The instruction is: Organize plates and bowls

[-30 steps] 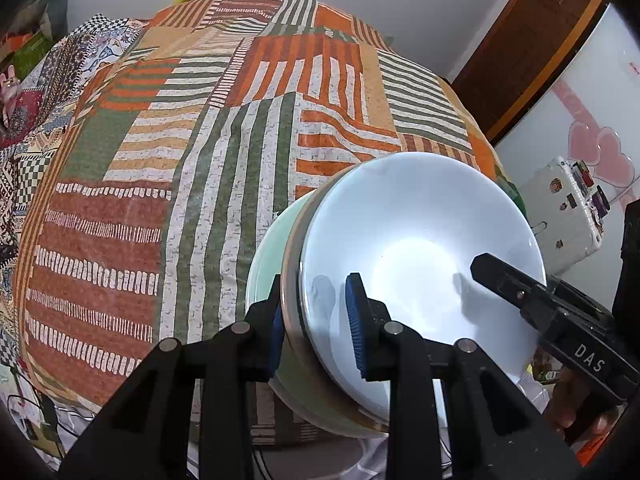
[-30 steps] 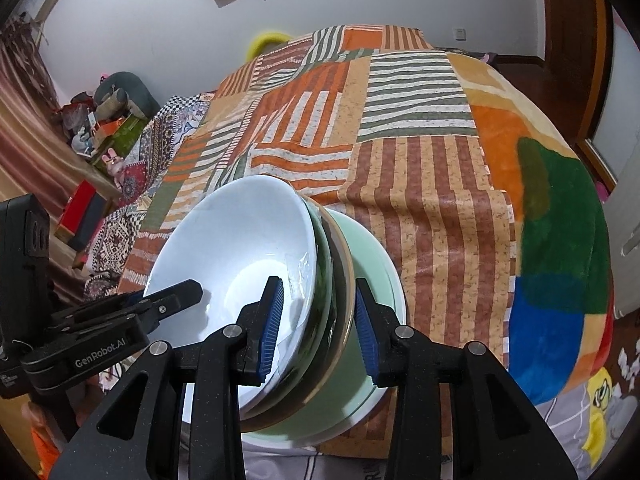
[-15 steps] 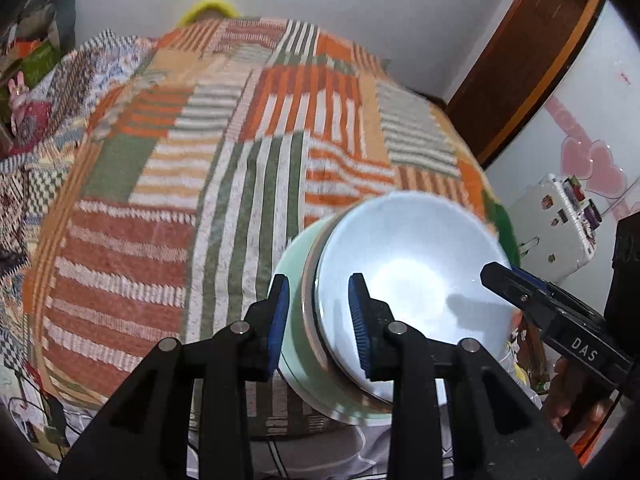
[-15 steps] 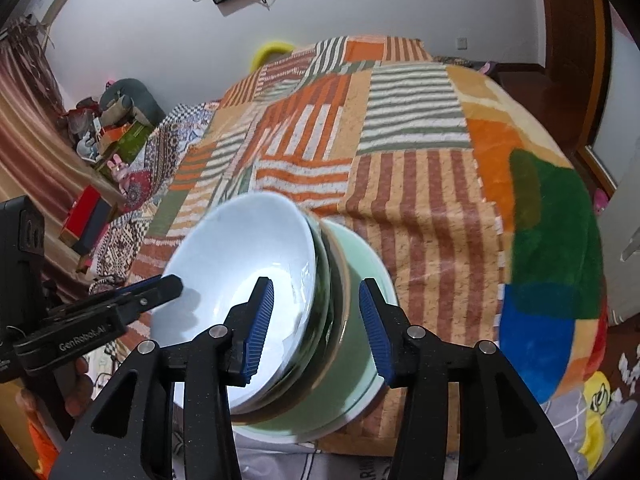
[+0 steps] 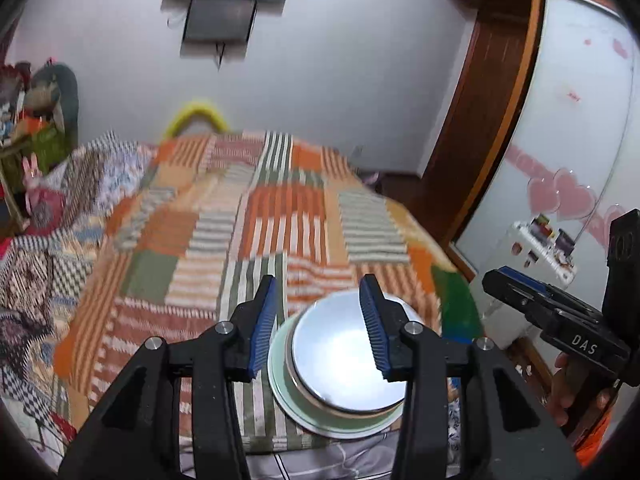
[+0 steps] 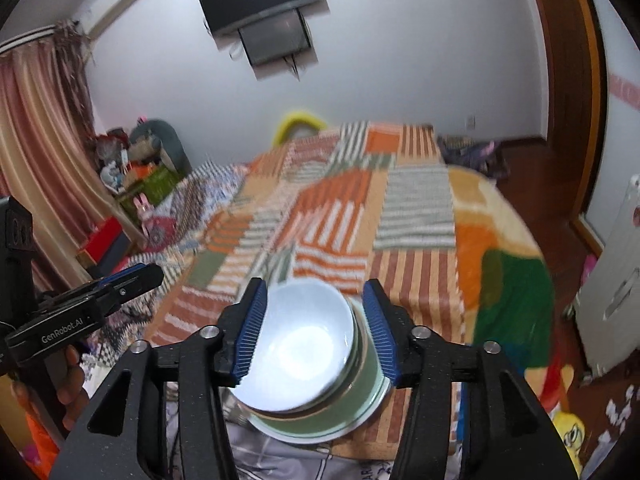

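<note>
A white bowl [image 5: 340,360] [image 6: 300,340] tops a stack on a pale green plate [image 5: 280,380] [image 6: 320,428], with a brown-rimmed dish and a dark green bowl between them. The stack rests at the near edge of the patchwork bed [image 5: 200,240] [image 6: 420,272]. My left gripper [image 5: 318,282] hangs above and behind the stack, its jaws opening, and the pads touch nothing. My right gripper [image 6: 315,284] also hovers over the stack with its jaws opening and nothing pressed between the pads. Each gripper shows at the side of the other's view, the right gripper [image 5: 520,292] and the left gripper [image 6: 136,280].
A dark screen [image 6: 260,0] hangs on the far wall. A wooden door frame [image 5: 480,140] and a white panel with pink hearts [image 5: 568,200] stand to the right. Toys and boxes [image 6: 136,184] crowd the left by a curtain [image 6: 36,152]. A person's hand [image 5: 568,384] holds the right gripper.
Both grippers let go of the stack's rims, opened wider and rose back from it. The stack now looks smaller and lower, and the far wall has come into view.
</note>
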